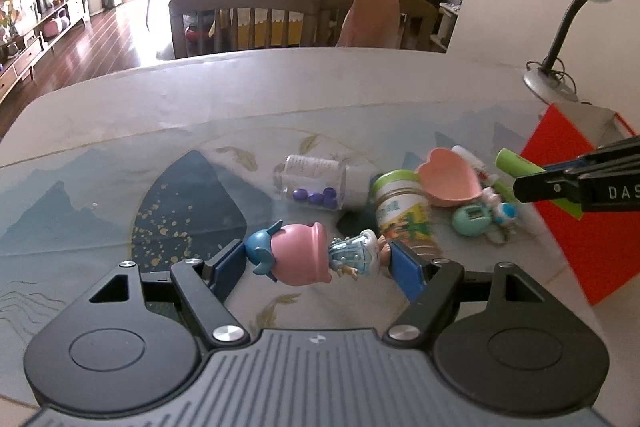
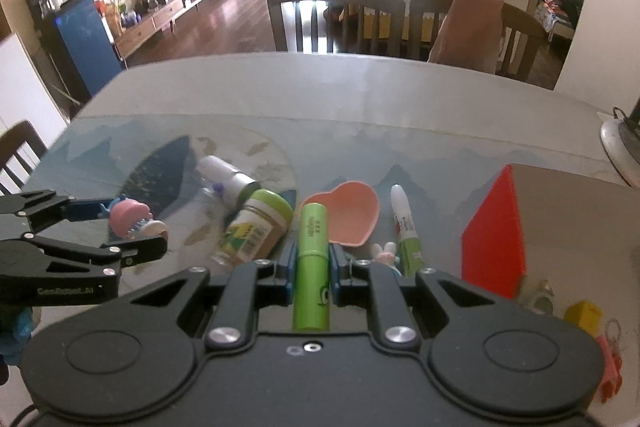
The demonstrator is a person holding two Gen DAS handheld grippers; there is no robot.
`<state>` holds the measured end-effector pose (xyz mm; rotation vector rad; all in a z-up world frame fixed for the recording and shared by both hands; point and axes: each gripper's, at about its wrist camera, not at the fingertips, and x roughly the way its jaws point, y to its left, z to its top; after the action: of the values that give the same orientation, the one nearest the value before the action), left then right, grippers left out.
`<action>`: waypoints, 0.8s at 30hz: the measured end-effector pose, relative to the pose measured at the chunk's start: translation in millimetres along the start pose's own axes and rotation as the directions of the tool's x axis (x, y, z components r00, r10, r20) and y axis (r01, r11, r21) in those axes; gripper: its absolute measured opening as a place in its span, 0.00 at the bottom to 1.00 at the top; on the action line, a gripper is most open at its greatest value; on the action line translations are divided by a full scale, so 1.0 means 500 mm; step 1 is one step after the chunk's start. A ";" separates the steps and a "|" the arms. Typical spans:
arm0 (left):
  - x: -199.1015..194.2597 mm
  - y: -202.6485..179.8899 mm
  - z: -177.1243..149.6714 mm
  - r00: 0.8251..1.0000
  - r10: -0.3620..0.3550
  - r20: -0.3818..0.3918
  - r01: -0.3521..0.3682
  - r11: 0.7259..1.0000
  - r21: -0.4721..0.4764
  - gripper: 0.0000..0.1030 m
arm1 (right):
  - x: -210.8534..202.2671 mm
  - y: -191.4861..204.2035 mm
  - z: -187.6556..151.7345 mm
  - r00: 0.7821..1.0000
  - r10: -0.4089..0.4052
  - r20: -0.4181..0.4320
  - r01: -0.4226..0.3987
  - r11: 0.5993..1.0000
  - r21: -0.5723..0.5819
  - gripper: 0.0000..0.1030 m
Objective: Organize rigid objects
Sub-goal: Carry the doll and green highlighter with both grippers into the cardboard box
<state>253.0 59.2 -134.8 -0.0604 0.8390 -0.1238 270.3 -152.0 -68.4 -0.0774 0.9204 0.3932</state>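
My left gripper [image 1: 318, 259] is shut on a toy figurine [image 1: 304, 255] with a pink hat, a blue creature and a pale blue dress. The figurine lies sideways between the blue pads, lifted off the table; it also shows in the right wrist view [image 2: 132, 219]. My right gripper [image 2: 313, 255] is shut on a bright green tube [image 2: 312, 267] that points away along the fingers. In the left wrist view the right gripper [image 1: 532, 175] enters from the right with the green tube [image 1: 516, 163]. Both hang over the pile of small objects.
On the printed table mat [image 1: 120, 187] lie a clear bottle with purple beads [image 1: 316, 183], a green-lidded jar [image 1: 404, 211], a pink heart dish [image 1: 448, 179], a white and green pen [image 2: 404, 227] and a teal egg toy [image 1: 472, 219]. A red box [image 2: 496, 235] and a desk lamp [image 1: 560, 47] stand at the right. Chairs line the far edge.
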 end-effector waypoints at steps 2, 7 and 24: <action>-0.022 -0.009 0.006 1.000 -0.011 0.000 0.011 1.000 -0.001 0.76 | -0.024 -0.001 -0.003 1.000 0.007 0.011 -0.007 1.000 0.019 0.14; -0.076 -0.043 0.021 0.999 -0.049 0.007 0.049 0.999 0.004 0.76 | -0.085 -0.009 -0.016 0.999 0.010 0.046 -0.013 0.999 0.050 0.14; -0.177 -0.226 0.062 0.986 -0.165 0.017 0.164 0.984 0.075 0.76 | -0.218 -0.125 -0.068 0.991 -0.030 0.131 0.011 0.990 0.143 0.14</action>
<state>208.0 -40.8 -37.4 -0.0625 0.8049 -0.3086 208.1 -250.1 -9.7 0.0692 0.8129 0.3088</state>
